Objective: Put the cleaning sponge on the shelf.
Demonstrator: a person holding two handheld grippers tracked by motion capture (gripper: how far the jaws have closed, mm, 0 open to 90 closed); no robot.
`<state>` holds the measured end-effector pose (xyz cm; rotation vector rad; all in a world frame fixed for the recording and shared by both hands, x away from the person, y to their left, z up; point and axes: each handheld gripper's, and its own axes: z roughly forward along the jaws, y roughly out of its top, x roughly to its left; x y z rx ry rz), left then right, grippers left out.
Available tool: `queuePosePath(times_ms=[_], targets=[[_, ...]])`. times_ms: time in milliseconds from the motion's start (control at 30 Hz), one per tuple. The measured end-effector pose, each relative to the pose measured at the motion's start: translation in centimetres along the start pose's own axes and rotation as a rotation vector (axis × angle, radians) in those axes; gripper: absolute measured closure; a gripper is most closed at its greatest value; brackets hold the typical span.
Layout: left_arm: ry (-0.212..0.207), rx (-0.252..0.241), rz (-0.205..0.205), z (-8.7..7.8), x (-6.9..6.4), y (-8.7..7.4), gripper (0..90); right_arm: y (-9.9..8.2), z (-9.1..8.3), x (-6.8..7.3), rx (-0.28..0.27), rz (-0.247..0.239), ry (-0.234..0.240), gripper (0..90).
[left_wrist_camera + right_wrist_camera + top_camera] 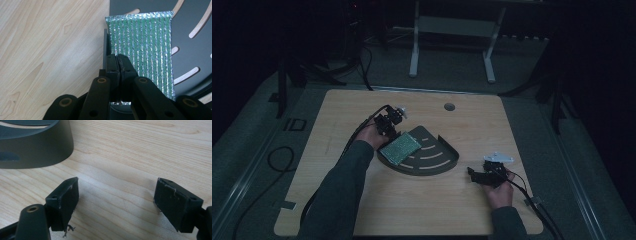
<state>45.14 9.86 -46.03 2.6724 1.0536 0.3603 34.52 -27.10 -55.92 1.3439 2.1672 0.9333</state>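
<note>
Centre frame: left tongs [119, 65] clamped on the green-and-silver woven scouring pad [147, 47], over the dark slotted fan-shaped tray [439, 162]. Lower right: right tongs [116, 203] apart above the pale wooden surface [140, 152].

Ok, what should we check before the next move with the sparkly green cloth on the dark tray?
1. Left gripper shut on the green cloth: ok, jaws pinch its near edge.
2. Cloth over the dark tray: ok, it lies on the tray's left part.
3. Cloth flat, no folds: ok as far as the left gripper view shows.
4. Right gripper out of the way: ok, open, nothing between its jaws, on the table right of the tray.
5. Cloth snagged on the tray's slots: cannot tell.
</note>
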Motion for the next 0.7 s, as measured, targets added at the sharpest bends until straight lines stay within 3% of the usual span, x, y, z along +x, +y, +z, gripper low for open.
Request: queuePosePath(times_ms=[167, 500, 700], targets=[[-0.013, -0.019, -0.013, -0.4, 0.2, -0.2, 83.2, 0.0, 0.0, 0.0, 0.000, 0.000, 0.000, 19.6], [-0.091, -0.104, -0.085, -1.9, 1.3, -1.1, 71.4, 0.0, 0.0, 0.0, 0.000, 0.000, 0.000, 19.6], [-0.072, -0.150, -0.143, -2.8, 2.7, -2.4, 67.7, 0.0, 0.0, 0.0, 0.000, 0.000, 0.000, 19.7]])
